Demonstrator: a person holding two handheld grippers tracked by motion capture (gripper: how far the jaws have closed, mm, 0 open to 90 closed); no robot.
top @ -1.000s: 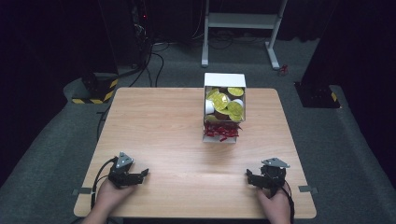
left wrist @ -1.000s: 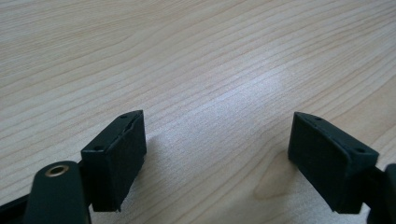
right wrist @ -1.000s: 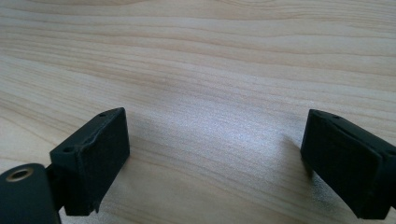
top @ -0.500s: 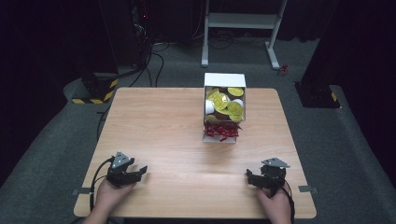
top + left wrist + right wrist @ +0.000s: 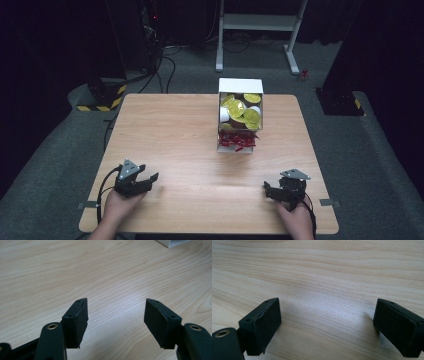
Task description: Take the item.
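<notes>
My left gripper rests low over the wooden table near its front left, held by a hand. Its jaws have just been closing and still stand apart, with bare wood between the pads. In its own view the left gripper points toward a white corner of the box. My right gripper sits near the front right and is open. In the right gripper view the right gripper frames nothing but wood grain.
A white box stands at the table's far middle. It holds several yellow-lidded cups and, in its near part, a heap of small red packets. A white metal stand and cables lie on the dark floor behind.
The left gripper has edged slightly away from the table's front edge and its jaws look narrower. The right gripper has kept still.
</notes>
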